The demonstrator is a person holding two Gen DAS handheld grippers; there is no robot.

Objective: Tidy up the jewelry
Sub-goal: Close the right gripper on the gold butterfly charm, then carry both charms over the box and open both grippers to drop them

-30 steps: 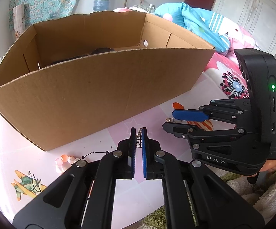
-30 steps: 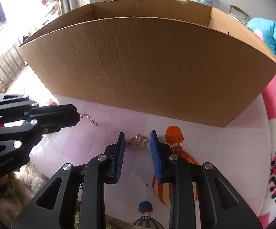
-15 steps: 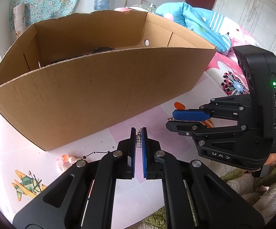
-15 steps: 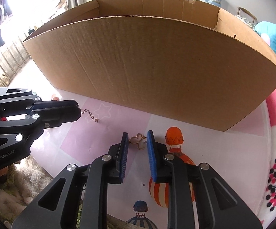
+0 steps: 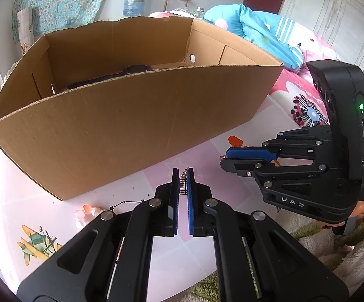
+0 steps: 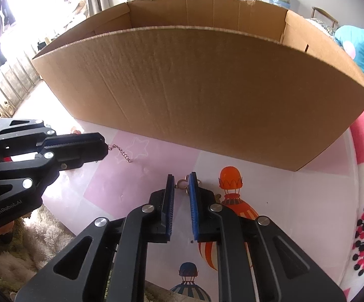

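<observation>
The left wrist view alone looks over the rim into the cardboard box (image 5: 121,130), where a dark, long object (image 5: 111,75) lies on the floor of it; what it is cannot be made out. The right wrist view shows only the box's outer wall (image 6: 207,93) and bare inner walls.

The left gripper (image 5: 182,176) has its blue pads nearly together, clamped on a fine chain (image 5: 182,186) whose links stand between them. In the right wrist view that chain (image 6: 121,152) trails out past the left gripper's (image 6: 104,148) tips, its long axis slanting away from them down onto the pink mat (image 6: 136,176), the free end resting there.

The right gripper (image 6: 181,181) has just been closing its jaws, and a small gold clover-shaped charm (image 6: 182,184) sits at the tips between the pads, lying flat on the mat just short of the box wall. Whether the pads already press it cannot be told. In the left wrist view the right gripper (image 5: 222,158) appears side-on, off to the right of the left fingers, and the charm is hidden behind it.

Left of the left fingers, a cluster of peach and clear beads (image 5: 86,211) rests on the mat near the box's corner.
</observation>
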